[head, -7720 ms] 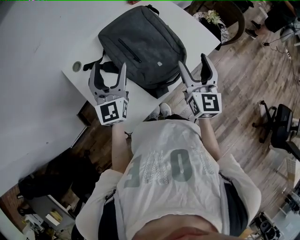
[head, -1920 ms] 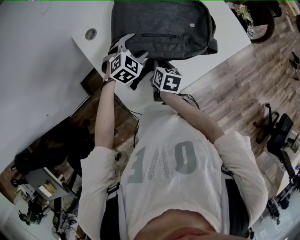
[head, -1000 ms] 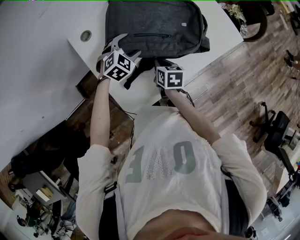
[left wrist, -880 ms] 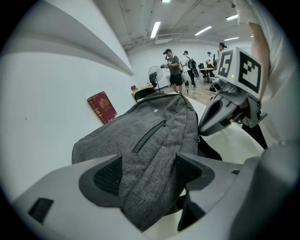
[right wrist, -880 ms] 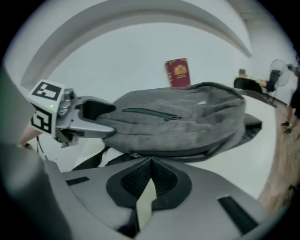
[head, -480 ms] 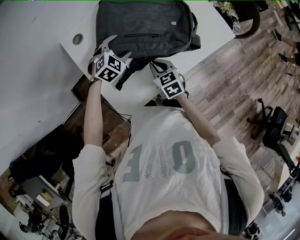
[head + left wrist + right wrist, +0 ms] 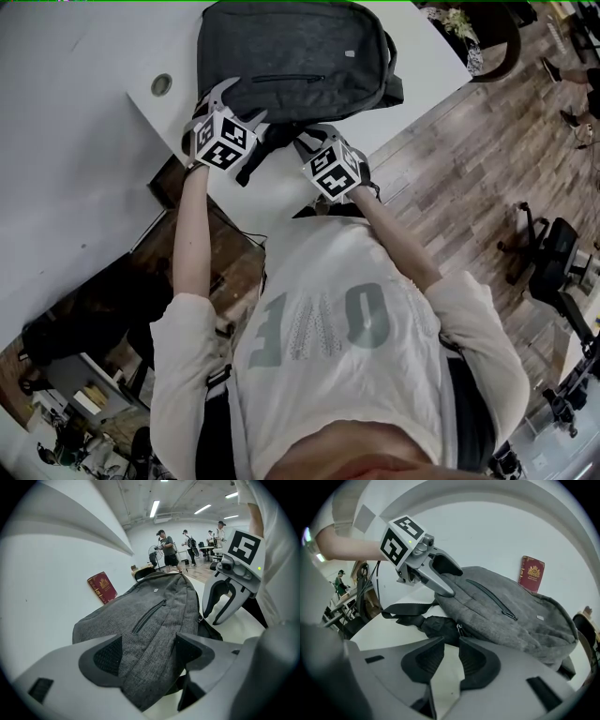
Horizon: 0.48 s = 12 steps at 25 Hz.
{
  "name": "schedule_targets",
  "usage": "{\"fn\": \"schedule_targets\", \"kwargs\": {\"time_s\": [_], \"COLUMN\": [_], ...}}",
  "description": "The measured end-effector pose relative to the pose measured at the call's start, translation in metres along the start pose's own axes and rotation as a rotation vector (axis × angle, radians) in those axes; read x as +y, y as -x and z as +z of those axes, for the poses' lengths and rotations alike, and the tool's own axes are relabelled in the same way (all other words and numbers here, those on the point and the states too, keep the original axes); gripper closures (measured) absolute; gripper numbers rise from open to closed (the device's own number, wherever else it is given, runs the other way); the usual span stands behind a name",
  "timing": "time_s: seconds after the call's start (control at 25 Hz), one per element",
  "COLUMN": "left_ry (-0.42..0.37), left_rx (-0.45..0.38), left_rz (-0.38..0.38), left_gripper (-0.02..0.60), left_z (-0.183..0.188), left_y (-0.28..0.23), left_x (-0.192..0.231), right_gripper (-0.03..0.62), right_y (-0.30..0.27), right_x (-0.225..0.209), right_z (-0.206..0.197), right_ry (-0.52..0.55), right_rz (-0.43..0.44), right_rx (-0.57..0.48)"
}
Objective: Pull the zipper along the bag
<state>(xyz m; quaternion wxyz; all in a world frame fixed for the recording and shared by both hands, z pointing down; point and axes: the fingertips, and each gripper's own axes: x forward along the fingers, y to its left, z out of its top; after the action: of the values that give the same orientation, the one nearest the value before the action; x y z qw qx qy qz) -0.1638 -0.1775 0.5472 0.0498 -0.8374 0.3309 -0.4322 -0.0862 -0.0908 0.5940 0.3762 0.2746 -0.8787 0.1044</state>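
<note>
A dark grey backpack (image 7: 300, 56) lies flat on the white table (image 7: 75, 112). My left gripper (image 7: 232, 101) is at its near left corner. In the left gripper view the corner fabric (image 7: 150, 616) fills the gap between the pads, so the left gripper (image 7: 147, 653) is shut on it. My right gripper (image 7: 305, 141) is at the bag's near edge by the black straps (image 7: 403, 611). Its jaws have just been opening. The right gripper (image 7: 451, 641) stands slightly open with only bare table between the pads. A small metal zipper pull (image 7: 459, 629) sits just beyond its tips.
A red booklet (image 7: 532, 573) lies on the table past the bag. A round cable hole (image 7: 161, 84) is left of the bag. The table's edge runs just under both grippers. Wood floor and an office chair (image 7: 553, 262) are at right. People (image 7: 166, 552) stand far behind.
The right gripper has rolled about its own axis, so its marker cube shows a different face. The left gripper has stayed on the bag's corner.
</note>
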Motion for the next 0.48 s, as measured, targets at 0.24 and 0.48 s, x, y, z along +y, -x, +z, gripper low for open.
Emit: {"fn": "schedule_targets", "kwargs": {"time_s": [0.24,0.48], "left_ry": [-0.002,-0.004], "left_rx": [-0.003,-0.005], "left_rz": [0.002,0.005], "left_gripper": [0.202,0.202], "left_z": [0.002,0.003], "left_y": [0.002,0.004], "left_x": [0.001,0.001], "right_gripper": [0.488,0.488], "right_y": [-0.001,-0.007], "right_x": [-0.013,-0.008], "right_z": [0.002,0.005], "right_ry": [0.059,0.108], "right_rz": [-0.064,-0.063], "right_rx": [0.021,0.04]}}
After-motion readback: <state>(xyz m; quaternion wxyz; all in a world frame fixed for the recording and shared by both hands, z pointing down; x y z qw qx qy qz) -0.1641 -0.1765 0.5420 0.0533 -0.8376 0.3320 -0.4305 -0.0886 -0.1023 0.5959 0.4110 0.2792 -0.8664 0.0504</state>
